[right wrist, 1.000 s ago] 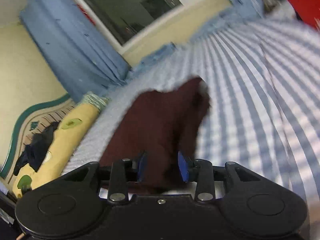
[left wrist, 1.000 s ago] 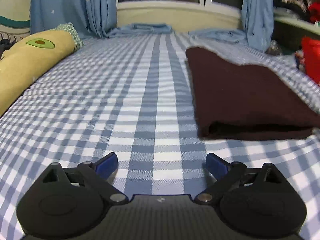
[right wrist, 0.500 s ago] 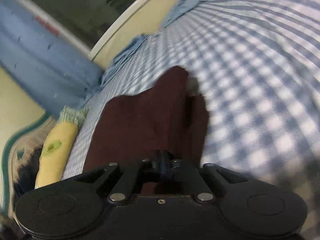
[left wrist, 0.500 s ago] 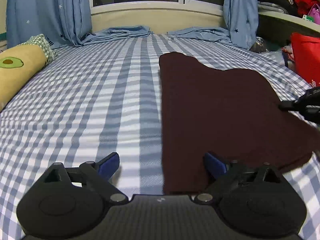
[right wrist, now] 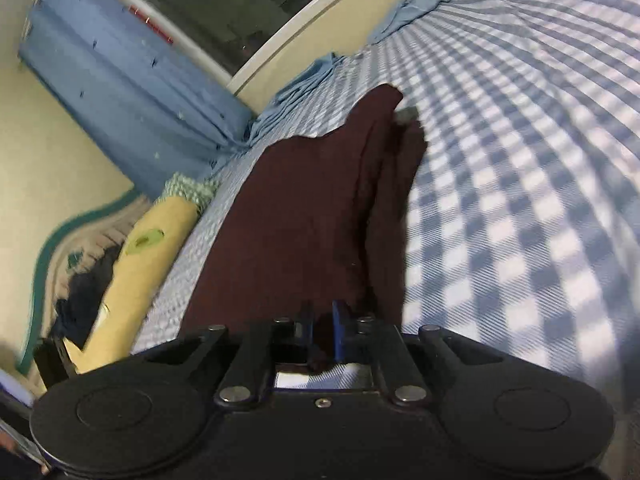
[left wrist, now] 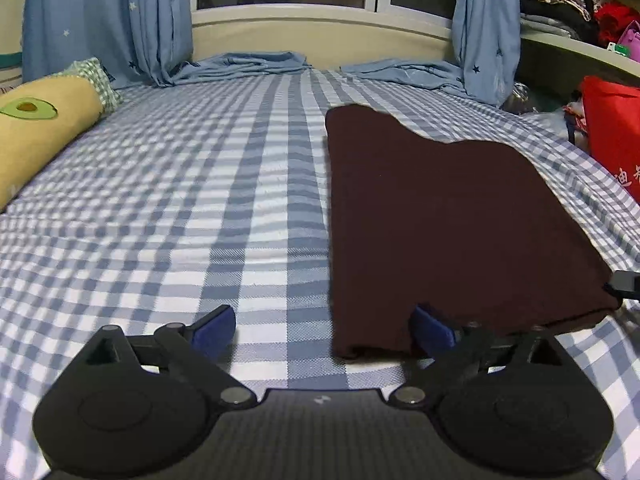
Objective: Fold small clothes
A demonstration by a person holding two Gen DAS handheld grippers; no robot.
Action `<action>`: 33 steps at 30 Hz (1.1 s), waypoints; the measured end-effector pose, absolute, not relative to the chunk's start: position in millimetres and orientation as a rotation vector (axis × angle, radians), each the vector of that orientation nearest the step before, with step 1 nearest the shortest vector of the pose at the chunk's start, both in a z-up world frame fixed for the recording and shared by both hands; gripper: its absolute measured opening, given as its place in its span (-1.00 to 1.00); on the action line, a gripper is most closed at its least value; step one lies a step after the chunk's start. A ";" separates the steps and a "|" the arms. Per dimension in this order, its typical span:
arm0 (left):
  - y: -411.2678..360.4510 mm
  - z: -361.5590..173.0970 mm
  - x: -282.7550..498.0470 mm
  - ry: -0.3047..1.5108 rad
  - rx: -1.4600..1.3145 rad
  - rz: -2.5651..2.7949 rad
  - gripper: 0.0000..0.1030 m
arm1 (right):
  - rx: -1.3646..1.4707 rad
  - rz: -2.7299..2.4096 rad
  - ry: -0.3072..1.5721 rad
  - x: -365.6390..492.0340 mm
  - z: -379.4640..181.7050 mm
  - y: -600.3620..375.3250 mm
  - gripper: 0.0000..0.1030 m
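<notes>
A dark maroon garment [left wrist: 440, 208] lies flat on the right half of the blue-checked bed sheet [left wrist: 200, 200]. My left gripper [left wrist: 324, 332] is open low over the sheet. The garment's near left corner lies between its fingers, and its right finger hangs over the cloth. In the right wrist view the garment [right wrist: 304, 208] stretches away from my right gripper [right wrist: 322, 320], with a lengthwise crease along its right side. That gripper's jaws are opening, a narrow gap apart, with the garment's near edge between the pads. Its black tip [left wrist: 624, 286] shows at the garment's near right corner.
A yellow avocado-print pillow [left wrist: 40, 128] lies along the bed's left side. Blue curtains [left wrist: 108, 20] hang at the window, their ends pooled on the far sheet. A red bag [left wrist: 612, 128] and a cluttered shelf [left wrist: 580, 12] stand to the right.
The garment, bunched thick a second ago, now lies spread out flat. My left gripper moved right toward its near corner. My right gripper shut on the near edge, sank, and its jaws have parted slightly.
</notes>
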State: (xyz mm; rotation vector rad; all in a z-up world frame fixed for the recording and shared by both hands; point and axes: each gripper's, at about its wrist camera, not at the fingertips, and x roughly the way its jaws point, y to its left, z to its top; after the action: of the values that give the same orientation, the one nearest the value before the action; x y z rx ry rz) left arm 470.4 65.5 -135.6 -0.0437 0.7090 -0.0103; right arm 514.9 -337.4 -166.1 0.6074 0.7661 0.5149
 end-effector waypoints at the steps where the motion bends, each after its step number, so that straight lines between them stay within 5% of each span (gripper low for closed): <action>1: 64.3 -129.7 466.6 0.699 -0.037 -0.015 0.89 | 0.603 0.514 0.752 508.6 -161.9 -338.9 -0.58; 3: 63.0 -118.4 459.2 0.679 -0.032 -0.022 0.89 | 0.603 0.541 0.727 496.6 -150.3 -341.3 0.22; 5: 62.6 -108.3 456.6 0.673 -0.044 -0.036 0.90 | 0.629 0.553 0.686 482.4 -133.7 -344.5 0.68; 8: 60.1 -94.6 455.2 0.654 -0.043 -0.059 0.90 | 0.623 0.564 0.645 477.4 -108.6 -349.0 0.98; 16: 74.2 -87.2 474.5 0.682 -0.114 -0.174 0.99 | 0.509 0.514 0.715 515.3 -81.2 -353.4 0.99; 23: 149.6 -125.3 536.5 0.842 -0.470 -0.279 0.99 | 0.554 0.447 0.873 576.9 -124.7 -367.7 0.99; 33: 142.0 -174.2 593.7 0.914 -0.646 -0.488 0.98 | 0.764 0.599 0.908 616.3 -171.7 -370.5 0.99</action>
State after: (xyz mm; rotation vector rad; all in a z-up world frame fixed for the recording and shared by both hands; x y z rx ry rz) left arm 593.7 142.0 -174.2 -0.6461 0.9143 -0.4878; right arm 616.3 -370.5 -171.7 0.7642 0.9075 0.5994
